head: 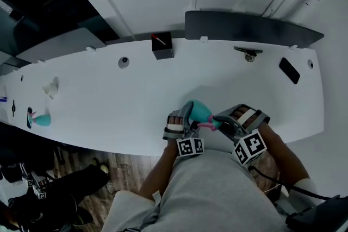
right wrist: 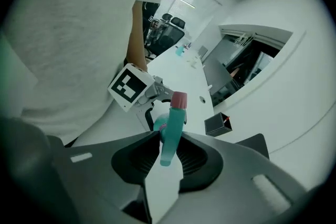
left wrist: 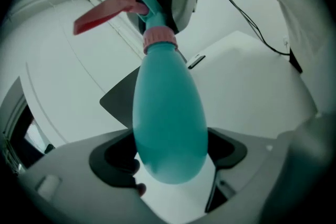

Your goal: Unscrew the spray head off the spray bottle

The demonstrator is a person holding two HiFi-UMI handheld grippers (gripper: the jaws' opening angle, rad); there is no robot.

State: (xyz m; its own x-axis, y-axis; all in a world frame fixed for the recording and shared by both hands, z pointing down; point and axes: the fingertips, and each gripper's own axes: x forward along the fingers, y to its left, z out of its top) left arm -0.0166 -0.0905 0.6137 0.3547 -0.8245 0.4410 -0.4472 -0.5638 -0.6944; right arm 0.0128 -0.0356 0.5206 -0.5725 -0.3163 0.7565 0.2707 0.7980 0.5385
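A teal spray bottle (head: pixel 199 112) is held above the front edge of the white table (head: pixel 109 95), just in front of the person's body. My left gripper (left wrist: pixel 170 153) is shut on its rounded teal body (left wrist: pixel 168 113), which fills the wide gap between the jaws. Beyond the pink collar (left wrist: pixel 159 37) the spray head (left wrist: pixel 143 0) with its pink trigger (left wrist: pixel 102 12) points away. My right gripper (right wrist: pixel 169 150) is shut on the teal spray head (right wrist: pixel 170 131), and the pink nozzle cap (right wrist: pixel 179 99) sticks out past the pads. In the head view the left gripper (head: pixel 184 120) and right gripper (head: pixel 223 121) face each other.
A black box (head: pixel 162 45) stands at the table's far edge, with a black phone (head: pixel 289 70) and a small metal fitting (head: pixel 248 54) to the right. A second teal bottle (head: pixel 41 119) lies at the far left. A dark grey panel (head: pixel 250 27) runs behind the table.
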